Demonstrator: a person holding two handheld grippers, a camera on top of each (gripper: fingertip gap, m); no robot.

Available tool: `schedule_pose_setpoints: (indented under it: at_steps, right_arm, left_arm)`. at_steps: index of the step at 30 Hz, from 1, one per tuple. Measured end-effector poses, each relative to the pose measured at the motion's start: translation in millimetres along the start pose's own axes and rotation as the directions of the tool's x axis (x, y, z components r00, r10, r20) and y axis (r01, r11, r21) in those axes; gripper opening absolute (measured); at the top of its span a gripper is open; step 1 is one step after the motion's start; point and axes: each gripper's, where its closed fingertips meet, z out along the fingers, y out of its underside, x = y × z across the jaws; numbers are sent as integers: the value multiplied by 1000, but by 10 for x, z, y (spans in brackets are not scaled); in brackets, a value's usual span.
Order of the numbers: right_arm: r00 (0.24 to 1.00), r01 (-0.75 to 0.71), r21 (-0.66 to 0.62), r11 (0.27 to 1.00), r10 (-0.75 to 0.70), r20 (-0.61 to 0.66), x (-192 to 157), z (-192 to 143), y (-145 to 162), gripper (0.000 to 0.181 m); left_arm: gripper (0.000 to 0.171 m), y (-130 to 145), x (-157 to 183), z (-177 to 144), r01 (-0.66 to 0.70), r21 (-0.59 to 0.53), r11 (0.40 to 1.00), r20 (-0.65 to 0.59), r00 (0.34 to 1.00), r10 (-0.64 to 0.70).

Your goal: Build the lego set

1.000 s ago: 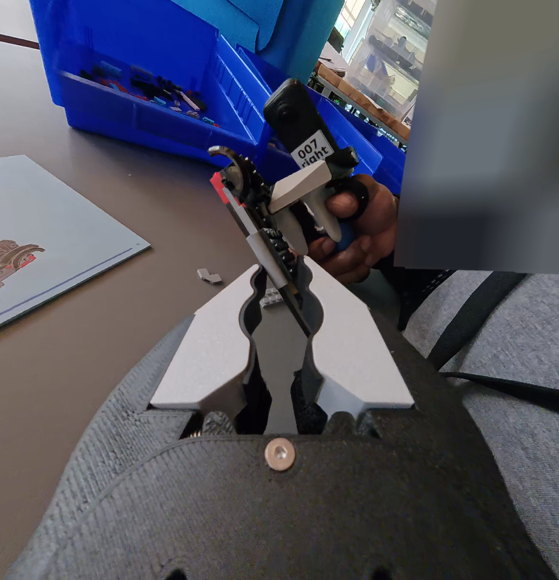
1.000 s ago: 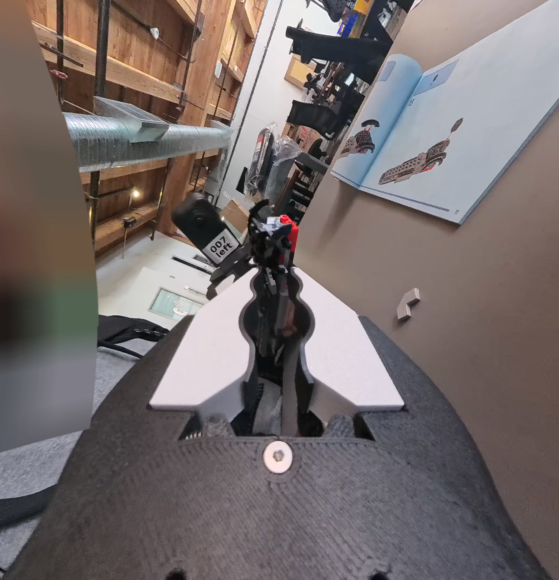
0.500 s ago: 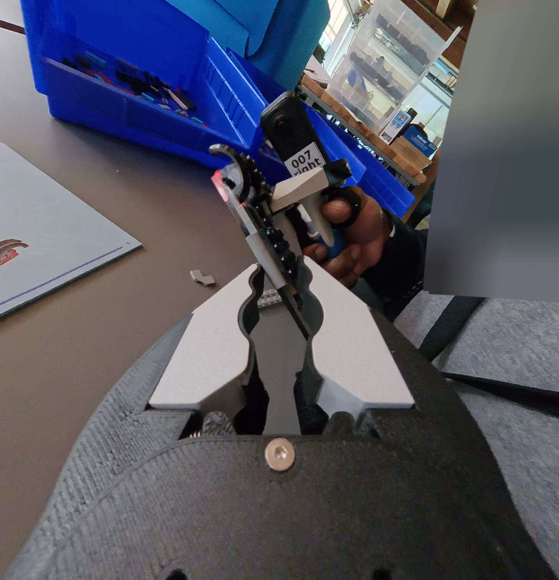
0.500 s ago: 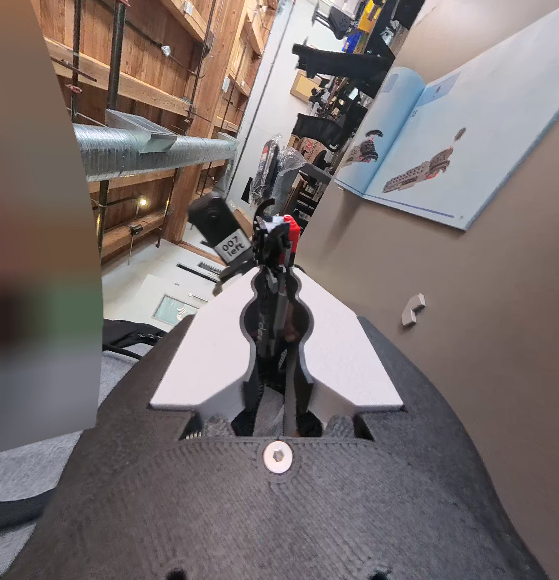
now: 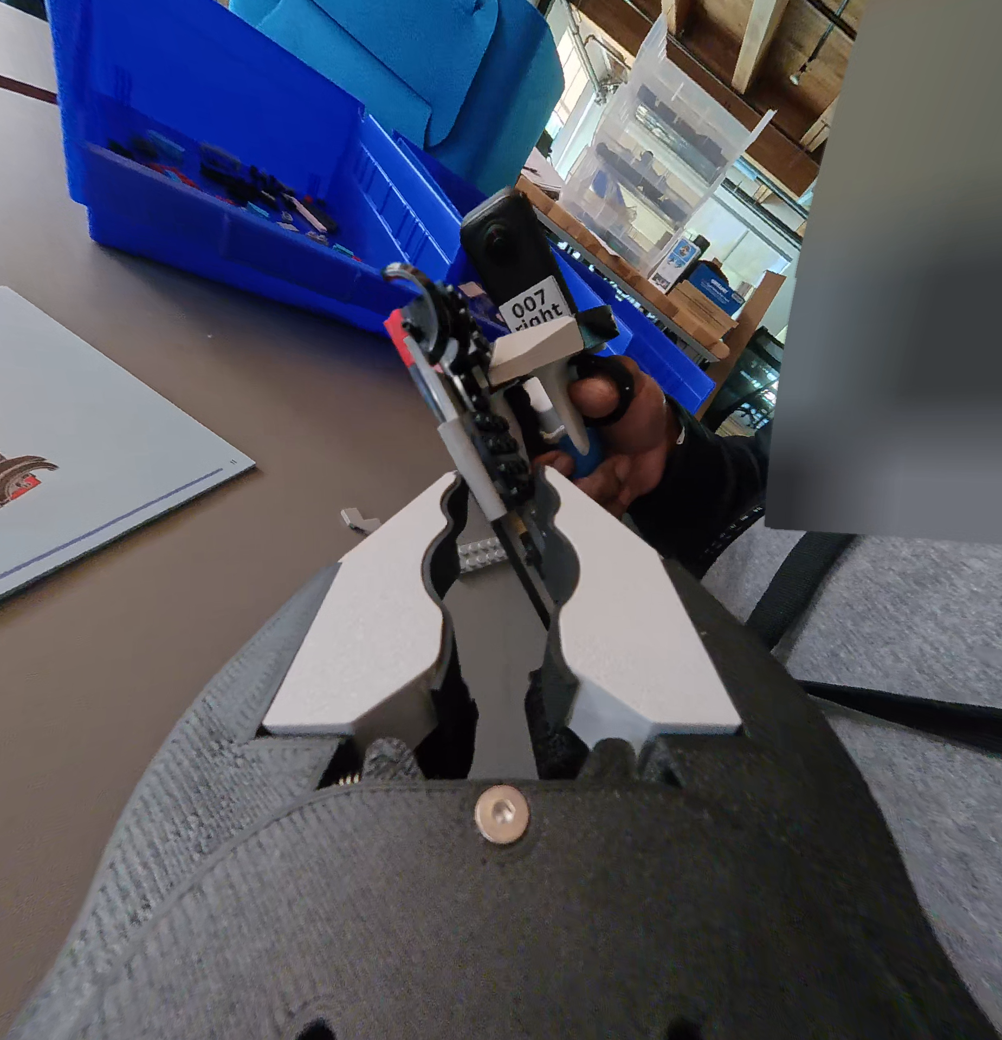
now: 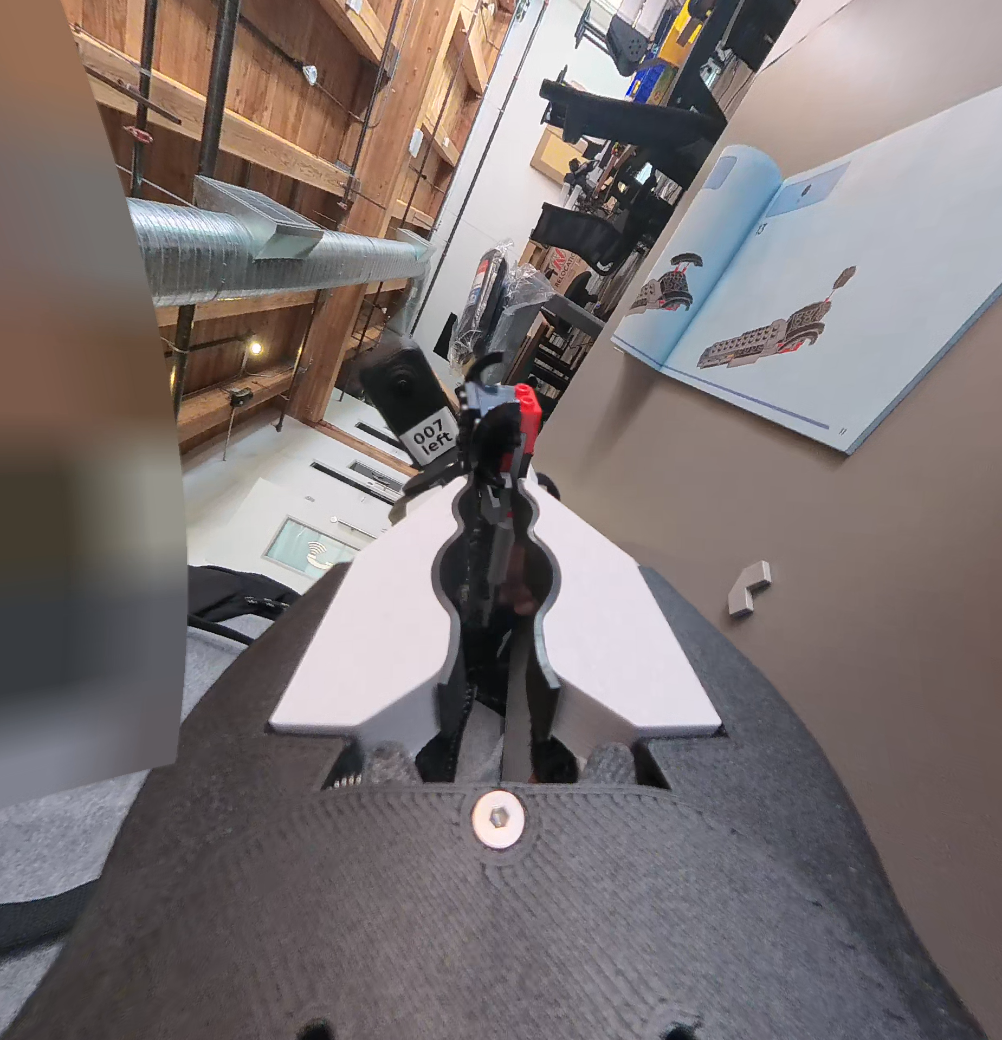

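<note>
A long, narrow lego model [image 5: 464, 394] of black, grey and red pieces is held up in the air over the brown table [image 5: 273, 382]. My left gripper [image 5: 501, 478] is closed around its lower end. My right gripper [image 6: 495, 484] is shut on the same model [image 6: 507, 427]. In the left wrist view, the right gripper [image 5: 535, 352] clamps the model from the right, held by a hand. The left gripper's camera body [image 6: 405, 388] shows just behind the model in the right wrist view.
A small grey L-shaped piece [image 5: 355, 515] lies on the table and also shows in the right wrist view [image 6: 749, 588]. A grey studded plate [image 5: 481, 554] lies below the model. An open instruction booklet [image 5: 82, 416] lies left. Blue bins [image 5: 217, 129] hold several loose pieces.
Both grippers keep their hold on the model. The pair has shifted and tilted slightly, so the booklet and bins sit a little differently in both views.
</note>
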Motion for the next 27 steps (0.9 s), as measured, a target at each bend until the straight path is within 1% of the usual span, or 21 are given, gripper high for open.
schedule_pose_setpoints:
  at_steps: [6, 11, 15, 27]
  right_arm:
    - [1000, 22, -20, 1000, -22, -14, 15, -20, 23, 15]
    - [999, 21, -22, 1000, -21, -25, 42, -41, 43, 15]
    - [998, 33, -18, 999, -34, -62, 90, -48, 54, 17]
    - [999, -5, 9, 1000, 6, -37, 74, -53, 53, 16]
  left_arm:
    - [20, 66, -49, 30, -106, -65, 992, 83, 990, 111]
    - [19, 104, -67, 49, -144, -106, 984, 116, 981, 156]
    - [20, 133, -85, 64, -177, -145, 973, 143, 970, 198]
    - [21, 129, -34, 67, -199, -136, 971, 102, 972, 213]
